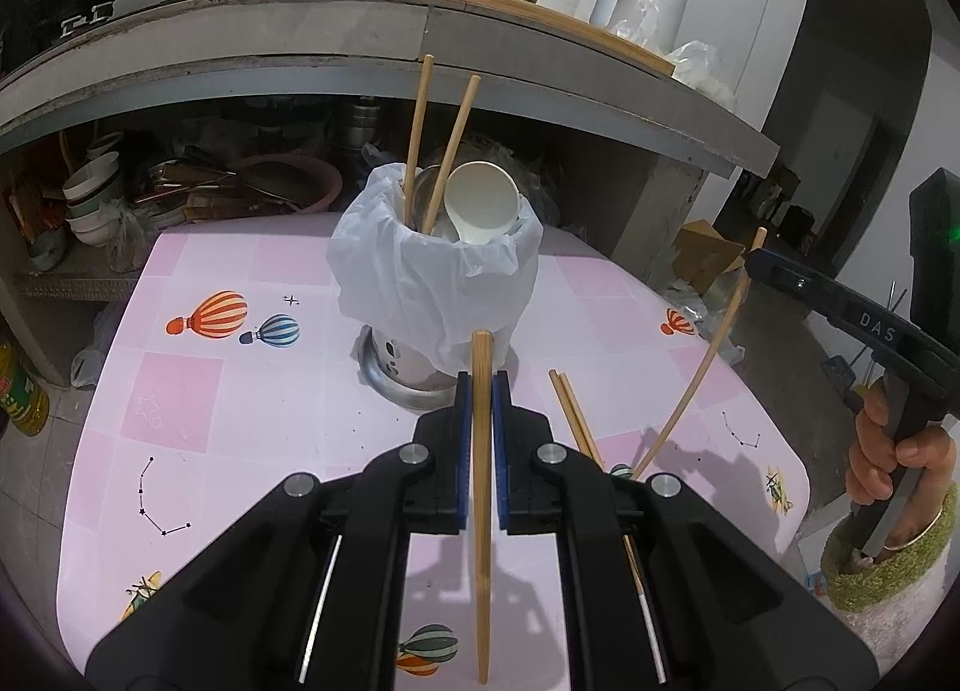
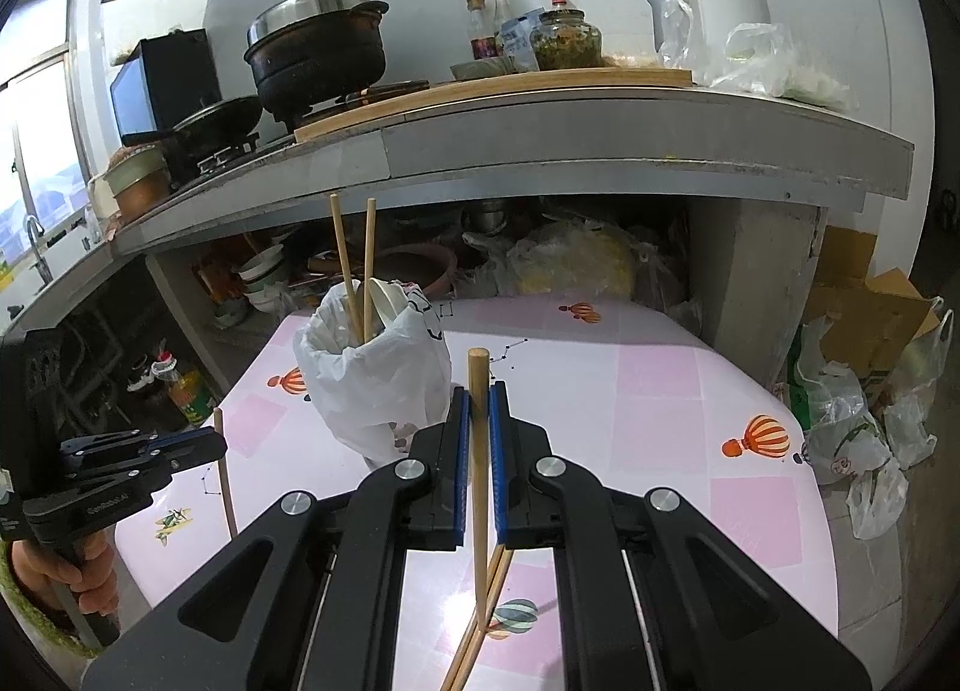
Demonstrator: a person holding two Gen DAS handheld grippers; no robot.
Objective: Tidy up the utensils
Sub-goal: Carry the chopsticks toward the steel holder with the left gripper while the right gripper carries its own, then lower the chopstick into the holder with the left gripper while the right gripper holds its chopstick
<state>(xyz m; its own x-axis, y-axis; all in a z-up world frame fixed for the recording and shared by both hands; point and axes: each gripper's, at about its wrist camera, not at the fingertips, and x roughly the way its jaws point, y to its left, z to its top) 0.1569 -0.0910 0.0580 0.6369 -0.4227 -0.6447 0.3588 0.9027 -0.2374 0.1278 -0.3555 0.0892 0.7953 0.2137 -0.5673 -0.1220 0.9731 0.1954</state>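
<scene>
A: What is the left gripper [image 1: 481,385] doing?

B: Its two blue pads are squeezed tight on one chopstick [image 1: 481,451]. The stick stands almost straight up, and its top pokes out above the pads.

A: And the right gripper [image 2: 479,391]?

B: The same thing — it pinches another chopstick [image 2: 478,439], and the round end sticks up over the pads. From the left camera you can see that stick from the side, held up off the table.

A: Where do the sticks go?

B: There is a metal holder [image 1: 403,362] on the pink table [image 1: 252,391], the one with hot-air balloons on it. A white plastic bag [image 1: 420,289] is wrapped over the holder. It stands just ahead of both grippers.

A: Is anything in it?

B: Yes. Two chopsticks [image 1: 447,151] lean out of the top, and a white spoon [image 1: 483,202] sits beside them.

A: Is anything left on the table?

B: A pair of chopsticks [image 1: 576,421] lies flat between the two grippers — close to the left one.

A: Who holds the grippers?

B: A person. You can see a hand [image 1: 894,463] with a green sleeve cuff on the right handle.
</scene>
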